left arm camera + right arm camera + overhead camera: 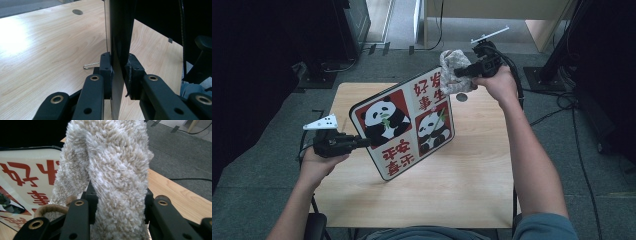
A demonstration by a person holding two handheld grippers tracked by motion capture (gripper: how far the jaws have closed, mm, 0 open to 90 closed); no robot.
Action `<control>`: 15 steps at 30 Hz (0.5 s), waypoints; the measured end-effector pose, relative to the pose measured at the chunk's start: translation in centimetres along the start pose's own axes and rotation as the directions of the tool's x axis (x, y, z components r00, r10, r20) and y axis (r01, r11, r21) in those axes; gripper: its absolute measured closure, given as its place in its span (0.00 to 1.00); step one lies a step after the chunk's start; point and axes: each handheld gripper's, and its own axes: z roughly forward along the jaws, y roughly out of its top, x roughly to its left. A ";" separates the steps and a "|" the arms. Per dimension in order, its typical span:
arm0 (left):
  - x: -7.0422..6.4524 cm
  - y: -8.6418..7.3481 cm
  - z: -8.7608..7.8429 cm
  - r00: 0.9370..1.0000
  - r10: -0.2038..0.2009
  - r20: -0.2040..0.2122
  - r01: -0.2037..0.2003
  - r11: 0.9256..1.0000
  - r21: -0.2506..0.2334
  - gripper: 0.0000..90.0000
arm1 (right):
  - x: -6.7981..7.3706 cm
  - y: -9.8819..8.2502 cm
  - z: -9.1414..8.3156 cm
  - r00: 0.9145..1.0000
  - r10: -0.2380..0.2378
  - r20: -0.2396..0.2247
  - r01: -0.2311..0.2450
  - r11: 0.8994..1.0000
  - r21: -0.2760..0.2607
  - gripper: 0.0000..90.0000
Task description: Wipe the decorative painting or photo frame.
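The board [404, 127] is being clamped on edge by the left gripper [362, 143] above the tabletop's left edge; the cloth [453, 72], being gripped by the right gripper [460, 73], is touching its far corner. Wiping is judged barely begun.

Left hand-held gripper [362, 142] clamped; right hand-held gripper [460, 73] raised (apparently clamped too).

High view is pretty dim, corners go black, kinda soft. Left gripper view has big glare blowing out the table [37, 50] on the left. Right gripper view: cloth [110, 170] sharp, background blurry.
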 end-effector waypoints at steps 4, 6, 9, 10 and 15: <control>0.0 0.0 0.0 1.000 0.001 -0.001 -0.001 1.000 0.001 0.87 | 0.0 -0.5 0.6 1.000 -0.001 -0.009 0.001 1.000 -0.002 0.72; 0.0 0.0 0.0 1.000 0.001 -0.001 -0.001 1.000 0.001 0.87 | 0.0 -0.8 0.8 1.000 0.001 -0.016 -0.001 1.000 -0.008 0.72; 0.0 0.0 0.0 1.000 -0.001 0.001 0.001 1.000 0.000 0.87 | 0.0 -1.3 1.1 1.000 0.008 -0.023 -0.009 1.000 -0.022 0.72; 0.0 0.0 0.0 1.000 -0.003 0.006 0.003 1.000 -0.001 0.87 | 0.0 -1.5 1.2 1.000 0.016 -0.023 -0.017 1.000 -0.025 0.72; 0.0 0.0 0.0 1.000 -0.003 0.004 0.003 1.000 -0.002 0.88 | -0.3 -2.4 1.7 0.999 0.029 -0.026 -0.030 0.999 -0.012 0.72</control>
